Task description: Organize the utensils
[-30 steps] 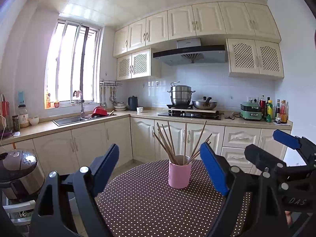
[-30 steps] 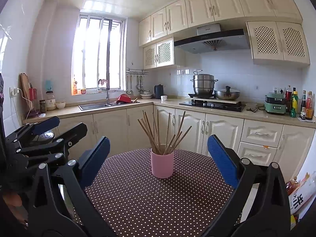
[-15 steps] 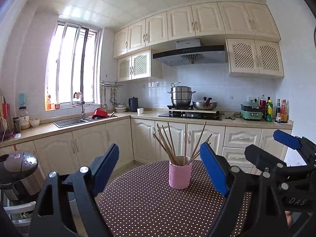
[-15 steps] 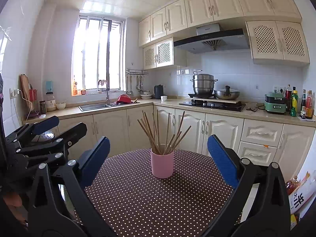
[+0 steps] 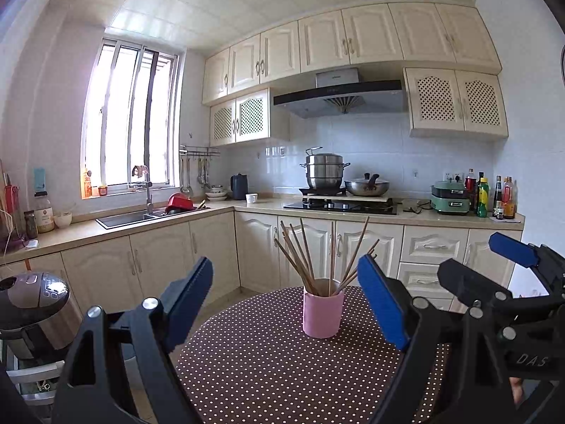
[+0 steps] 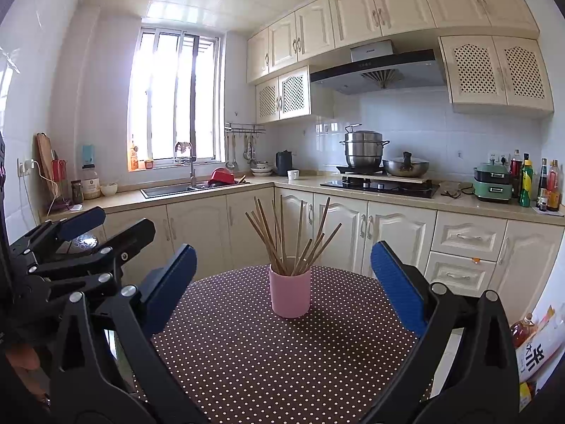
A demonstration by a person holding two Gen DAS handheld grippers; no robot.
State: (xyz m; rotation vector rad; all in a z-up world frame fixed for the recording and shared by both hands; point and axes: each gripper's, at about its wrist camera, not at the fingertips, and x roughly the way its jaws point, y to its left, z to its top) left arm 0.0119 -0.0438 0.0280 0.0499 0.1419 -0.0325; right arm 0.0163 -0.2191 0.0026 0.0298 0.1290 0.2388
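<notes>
A pink cup point(image 5: 323, 312) stands upright on a round table with a brown white-dotted cloth point(image 5: 268, 364). Several wooden chopsticks point(image 5: 307, 254) fan out of it. My left gripper point(image 5: 286, 300) hovers in front of the cup, open, nothing between its blue pads. In the right wrist view the same cup point(image 6: 290, 295) with its chopsticks point(image 6: 282, 236) sits ahead of my right gripper point(image 6: 282, 282), which is also open and empty. Each gripper shows at the edge of the other's view: the right one point(image 5: 501, 265) and the left one point(image 6: 106, 226).
Behind the table runs an L-shaped kitchen counter point(image 5: 406, 217) with a sink point(image 5: 127, 219), a stove holding a steamer pot point(image 5: 325, 173) and a wok, and bottles at the right end point(image 5: 494, 198). A rice cooker point(image 5: 33, 304) stands at the left of the table.
</notes>
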